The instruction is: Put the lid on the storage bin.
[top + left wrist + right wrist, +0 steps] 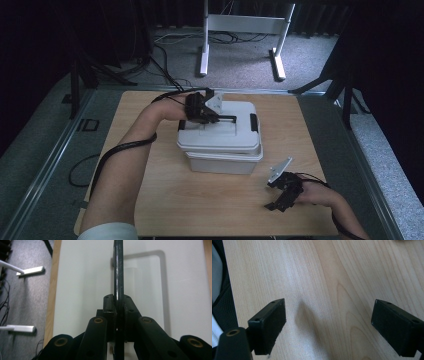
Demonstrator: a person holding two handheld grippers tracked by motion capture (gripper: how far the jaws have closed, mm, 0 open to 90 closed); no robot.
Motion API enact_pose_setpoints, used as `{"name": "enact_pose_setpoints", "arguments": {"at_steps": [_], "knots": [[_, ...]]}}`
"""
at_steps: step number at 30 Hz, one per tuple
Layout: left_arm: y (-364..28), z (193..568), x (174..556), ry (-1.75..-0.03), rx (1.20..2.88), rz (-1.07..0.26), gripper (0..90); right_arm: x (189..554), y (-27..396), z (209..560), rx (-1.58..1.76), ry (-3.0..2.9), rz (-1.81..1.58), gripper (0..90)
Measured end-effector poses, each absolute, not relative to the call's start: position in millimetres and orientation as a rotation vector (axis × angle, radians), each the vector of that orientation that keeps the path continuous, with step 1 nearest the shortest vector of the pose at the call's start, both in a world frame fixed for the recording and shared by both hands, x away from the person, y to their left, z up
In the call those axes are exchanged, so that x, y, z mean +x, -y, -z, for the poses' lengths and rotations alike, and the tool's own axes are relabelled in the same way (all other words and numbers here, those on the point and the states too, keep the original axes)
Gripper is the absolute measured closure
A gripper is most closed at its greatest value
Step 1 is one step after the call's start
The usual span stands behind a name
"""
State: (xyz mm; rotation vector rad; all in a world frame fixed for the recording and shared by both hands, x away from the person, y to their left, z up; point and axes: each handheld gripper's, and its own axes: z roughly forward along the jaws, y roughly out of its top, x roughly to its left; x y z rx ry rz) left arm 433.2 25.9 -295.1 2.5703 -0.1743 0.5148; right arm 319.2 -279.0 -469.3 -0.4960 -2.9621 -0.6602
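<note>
At the centre of the high view a white lidded box point(220, 142) sits on the wooden table point(150, 200). The left gripper point(216, 119) pinches the box's black handle point(118, 272) atop the lid. At lower right, the right gripper point(275, 197) rests spread, well apart from the box.

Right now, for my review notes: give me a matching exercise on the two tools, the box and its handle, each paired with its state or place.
Things:
1. left tool
2. right tool
3. white box
4. black handle

States or places:
A. stands mid-table, lid on
B. open, over bare wood
C. clamped between two jaws
D. shut, on top of the lid

Pairs: 1-D, 2-B, 3-A, 4-C
</note>
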Motion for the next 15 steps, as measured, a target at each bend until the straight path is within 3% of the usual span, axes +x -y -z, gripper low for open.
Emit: {"name": "enact_pose_setpoints", "arguments": {"at_steps": [15], "knots": [[-2,314,434,0.216,2.604,-0.456,84.2,319,279,469,-0.488,2.961,0.664,12.0]]}}
